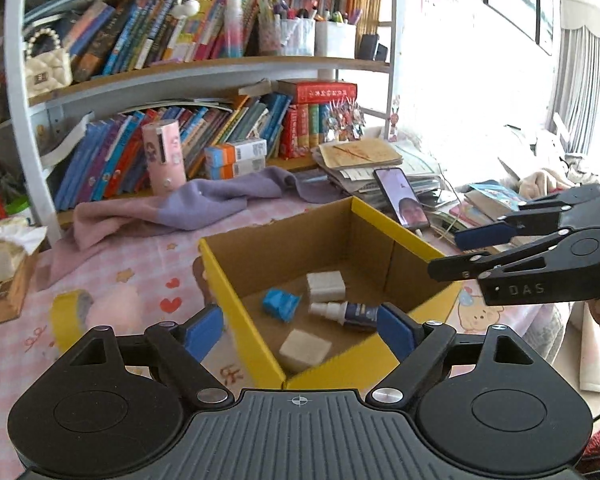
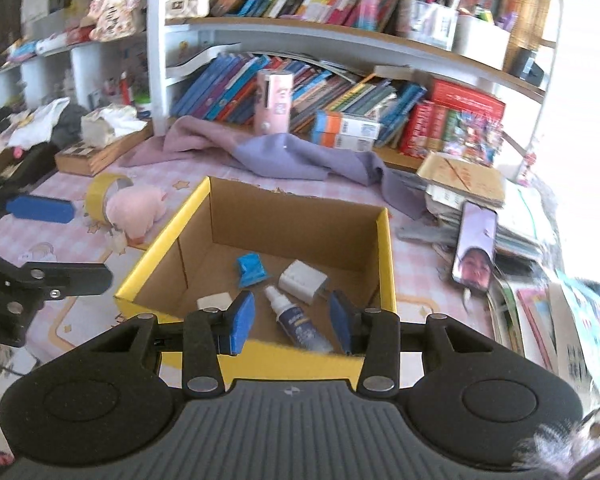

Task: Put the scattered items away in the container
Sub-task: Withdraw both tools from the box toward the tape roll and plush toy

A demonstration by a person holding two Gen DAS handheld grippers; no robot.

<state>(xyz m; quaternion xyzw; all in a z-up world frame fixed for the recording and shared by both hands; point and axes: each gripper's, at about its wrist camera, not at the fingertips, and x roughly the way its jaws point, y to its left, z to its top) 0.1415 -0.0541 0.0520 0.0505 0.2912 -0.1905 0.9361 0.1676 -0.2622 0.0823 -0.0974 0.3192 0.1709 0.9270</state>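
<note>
Hovering over the cardboard box (image 2: 384,248), the left tool (image 1: 300,330) gapes wide and empty; the right tool (image 2: 292,322) stands partly open, gripping nothing; inside the box lie a spray bottle (image 2: 296,320), blue packet (image 2: 252,268) and white blocks (image 2: 302,280); the pink plush (image 2: 136,210) and yellow tape roll (image 2: 100,190) remain on the bench beside the box's left wall.

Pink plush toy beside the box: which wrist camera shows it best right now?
The right wrist view. There the pink plush toy lies fully visible and fairly sharp, against the yellow tape roll left of the cardboard box. In the left wrist view it is only a pale motion-blurred patch beside the tape.
</note>
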